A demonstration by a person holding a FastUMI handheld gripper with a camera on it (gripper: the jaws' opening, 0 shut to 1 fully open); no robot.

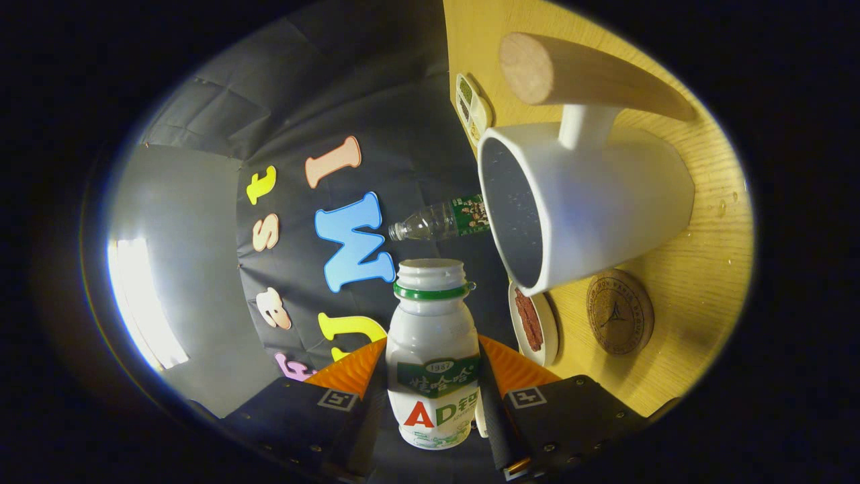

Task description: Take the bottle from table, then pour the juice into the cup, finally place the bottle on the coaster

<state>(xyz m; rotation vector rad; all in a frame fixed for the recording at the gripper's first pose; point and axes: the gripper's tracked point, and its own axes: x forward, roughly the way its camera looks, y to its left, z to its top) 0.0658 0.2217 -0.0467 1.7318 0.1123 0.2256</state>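
Gripper (pixel 433 396) is clamped on the bottle (pixel 432 356), both fingers pressing its sides at label height. Bottle is a small white plastic one, green ring round the neck, cap off, mouth open. Can't see inside it; liquid level can't be told through the opaque wall. Whole view is rolled sideways, so the bench (pixel 699 269) stands like a wall on one side of the bottle, light wood grain.

Cup (pixel 584 202) is white, with a thick wooden handle (pixel 584 74) on a white stub. Its open mouth faces toward the bottle. Inside looks dark with pale specks; whether any juice is in it can't be told. Bottle's mouth is near the cup's rim but short of it and not over it, a clear gap between them. No stream visible.

Coaster (pixel 619 311) is a round brown disc with an embossed mark, lying flat on the bench just beside the cup's base side, nothing on it. A few small droplets on the wood near the cup's bottom.

Next to the coaster, closer to the bottle, is a small white dish (pixel 534 325) with a reddish-brown strip of something in it. Beyond the cup's rim there's a clear plastic bottle (pixel 440 220) with a green label, looks empty, cap end pointing away from the cup. Farther off by the bench edge is a small white tray (pixel 472 107) with compartments holding greenish bits, too small to identify.
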